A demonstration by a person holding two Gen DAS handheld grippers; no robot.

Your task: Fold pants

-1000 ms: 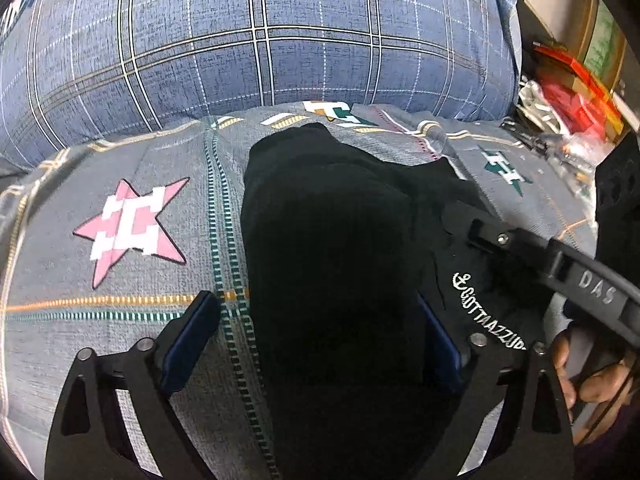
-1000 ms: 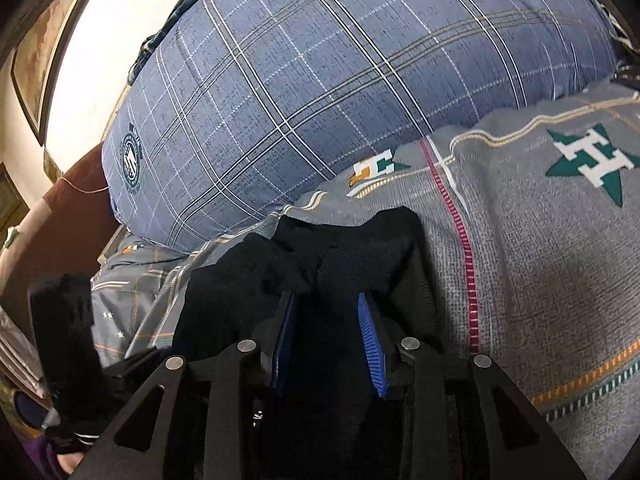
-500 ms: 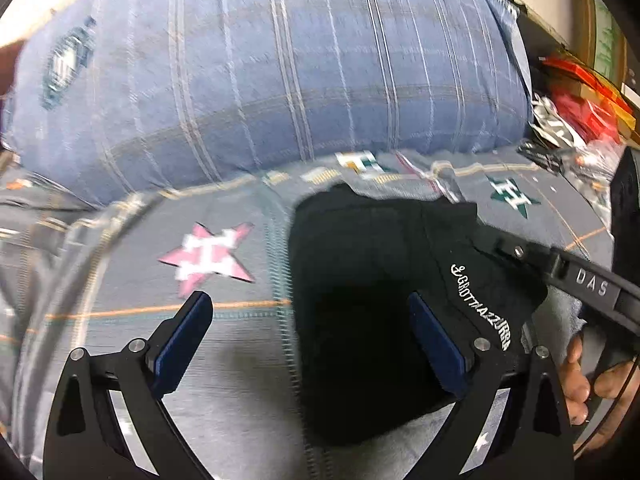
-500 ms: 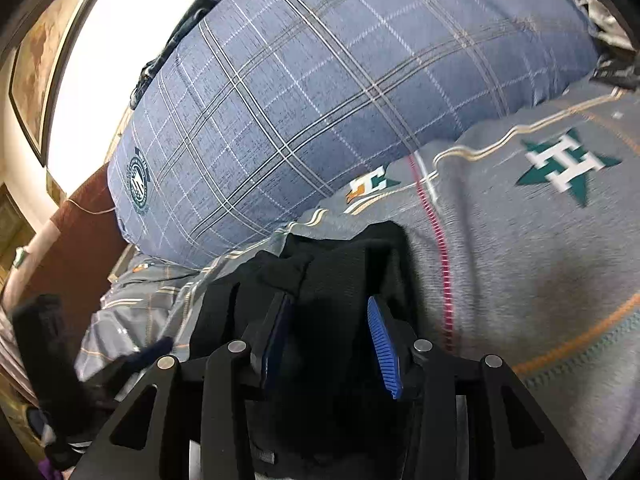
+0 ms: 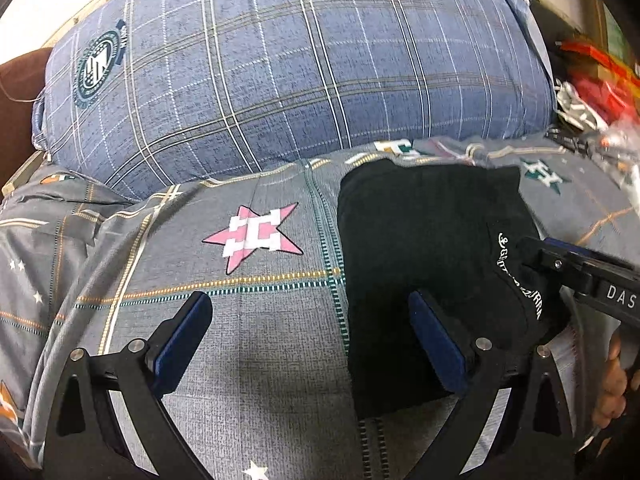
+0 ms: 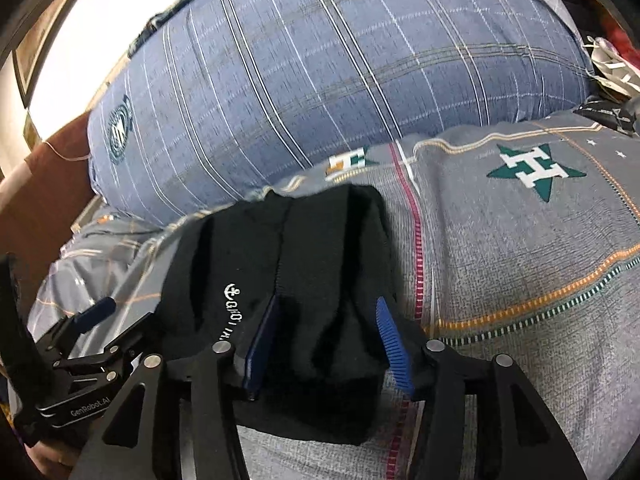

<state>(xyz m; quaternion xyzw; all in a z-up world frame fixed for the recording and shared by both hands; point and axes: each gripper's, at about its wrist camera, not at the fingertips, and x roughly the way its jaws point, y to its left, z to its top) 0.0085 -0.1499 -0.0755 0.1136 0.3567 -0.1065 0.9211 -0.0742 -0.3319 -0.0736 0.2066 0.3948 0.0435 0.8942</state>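
- Grey bedding (image 5: 260, 352) printed with stars and thin coloured stripes covers the work surface, and a big blue plaid pillow (image 5: 288, 80) fills the back of both views; a clutter of red and clear packaging (image 5: 592, 76) sits at the far right edge of the bed.
- On that bedding, just in front of the pillow, the black pants (image 5: 424, 248) lie as a compact, thick rectangle with white lettering showing near one edge, right of the pink star (image 5: 256, 236).
- The left gripper (image 5: 316, 340) has its jaws wide apart; one blue pad sits over bare bedding and the other over the left part of the bundle, with nothing clamped between them.
- The right gripper (image 6: 324, 344) also has its jaws apart, straddling the near edge of the pants (image 6: 288, 264); the pads seem not to pinch the cloth, though contact is hard to judge.
- Judging by its shape, the folding looks nearly or fully done.
- The fabric looks soft, light and limp, with several layers stacked, so it would likely sag or spring open if lifted by one corner.
- A sound hold would be across the full stack at a folded edge, one gripper at each end, pinching all layers together.
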